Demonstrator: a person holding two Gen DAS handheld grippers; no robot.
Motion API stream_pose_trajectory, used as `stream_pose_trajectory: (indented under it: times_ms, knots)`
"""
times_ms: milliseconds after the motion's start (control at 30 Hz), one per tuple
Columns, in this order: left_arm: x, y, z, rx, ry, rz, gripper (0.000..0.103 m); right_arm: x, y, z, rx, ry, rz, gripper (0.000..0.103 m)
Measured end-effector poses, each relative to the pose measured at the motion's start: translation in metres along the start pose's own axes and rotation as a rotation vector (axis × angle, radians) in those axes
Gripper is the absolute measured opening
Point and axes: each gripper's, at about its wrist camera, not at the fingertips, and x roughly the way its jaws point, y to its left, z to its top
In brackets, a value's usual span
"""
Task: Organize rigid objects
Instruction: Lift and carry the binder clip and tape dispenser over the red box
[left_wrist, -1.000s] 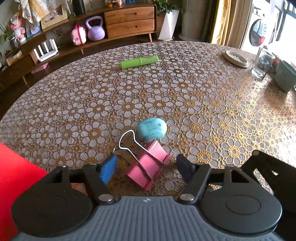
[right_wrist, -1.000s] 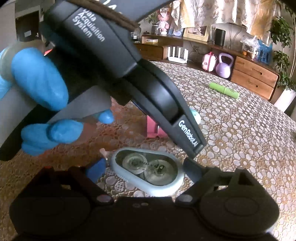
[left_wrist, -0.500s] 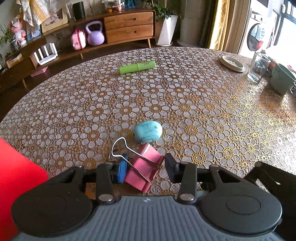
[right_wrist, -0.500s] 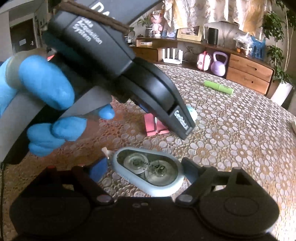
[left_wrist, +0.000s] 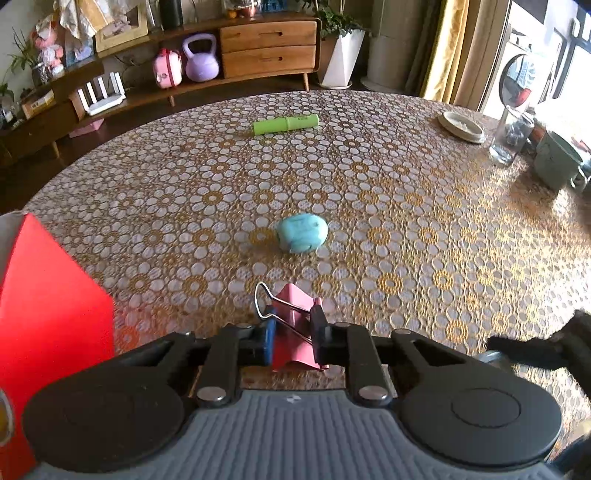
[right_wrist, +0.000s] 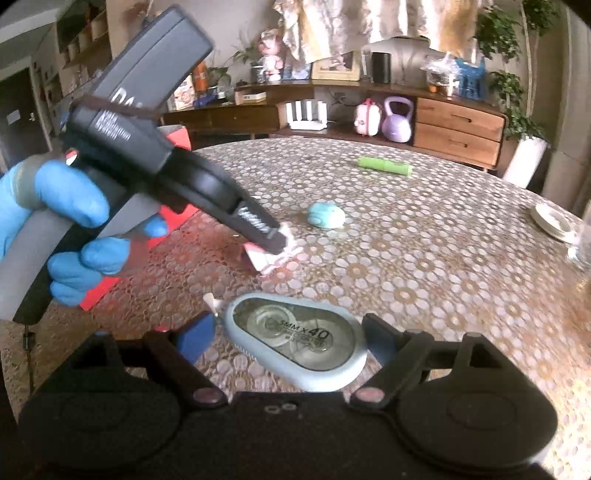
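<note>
Left gripper pinching pink binder clip between jaws just above tabletop, wire handle pointing up-left. Right gripper jaws spread, flanking correction tape lying flat, long axis crosswise, tip pointing left.

On the counter there is one pink binder clip, one turquoise eraser, one green highlighter and one correction tape. Near the far right edge stand one saucer, one glass and one green bowl. One red box stands at the left edge.
</note>
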Motion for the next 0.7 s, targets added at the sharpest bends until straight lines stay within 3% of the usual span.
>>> stream_pose_trajectory:
  times_ms: [367,700]
  knots:
    - [-0.039,0.006,-0.025,-0.049,-0.01,-0.034,0.015,-0.043,0.005,-0.008,0.035,-0.011,-0.055,0.086]
    - [-0.095,0.019,-0.04,-0.099,-0.044,-0.091,0.009,-0.074,0.035,0.02,-0.016,-0.047,-0.084,0.086]
